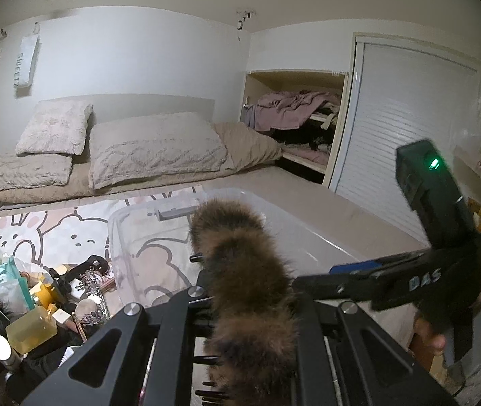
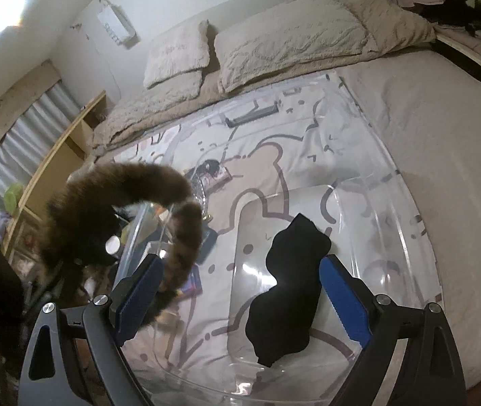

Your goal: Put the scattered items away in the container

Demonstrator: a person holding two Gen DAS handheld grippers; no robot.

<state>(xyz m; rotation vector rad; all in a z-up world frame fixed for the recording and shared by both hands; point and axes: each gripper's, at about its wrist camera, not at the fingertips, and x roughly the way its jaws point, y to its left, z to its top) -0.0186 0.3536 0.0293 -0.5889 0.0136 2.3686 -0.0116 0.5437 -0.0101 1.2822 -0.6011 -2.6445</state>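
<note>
Between the closed fingers of the left gripper, a brown furry band is pinched; seen from the right wrist it arcs up in the air at the near-left rim of the clear plastic container. To do this step well, I judge the band should be carried fully over the rim before the fingers part, since its loose end hangs outside the wall (it could drape there). The left gripper tilts gently downward toward the bin. The right gripper points steeply down into the container, fingers spread wide and gripping nothing, a black sock lying on the bin floor below them. Farther left, the scattered items sit piled on the bed.
</note>
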